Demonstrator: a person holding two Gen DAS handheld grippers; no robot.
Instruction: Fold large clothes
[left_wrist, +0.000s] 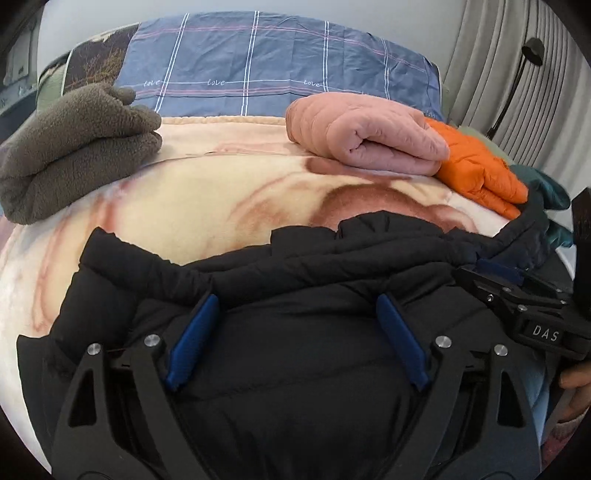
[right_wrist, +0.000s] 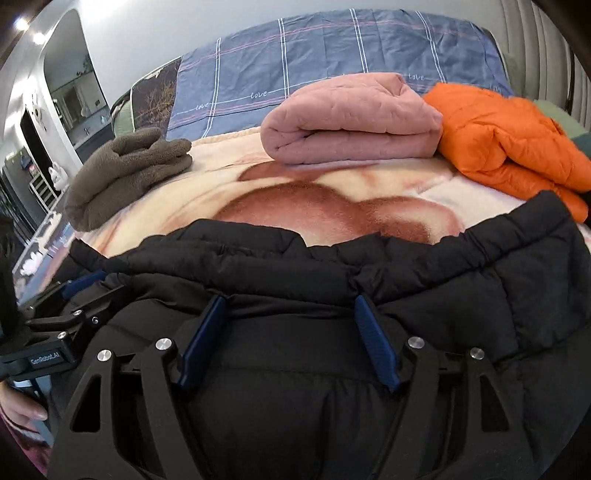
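A black puffer jacket (left_wrist: 332, 251) lies bunched on the near part of the bed and fills the lower half of the left wrist view; in the right wrist view the black puffer jacket (right_wrist: 480, 295) spreads to the right. My left gripper (left_wrist: 297, 301) stands open over it, its blue pads wide apart with padded fabric bulging between them, just short of a raised fold. My right gripper (right_wrist: 291, 300) is open the same way at that fold. The right gripper (left_wrist: 496, 271) also shows low on the jacket's right edge, and the left gripper (right_wrist: 83, 282) on its left edge.
On the cream patterned blanket (left_wrist: 203, 199) behind the jacket lie a folded grey fleece (left_wrist: 74, 147) at the left, a folded pink quilted garment (left_wrist: 369, 140) and an orange puffer (left_wrist: 476, 162) at the right, with a teal garment (left_wrist: 550, 188) beyond. A blue checked sheet (left_wrist: 258, 62) covers the head end.
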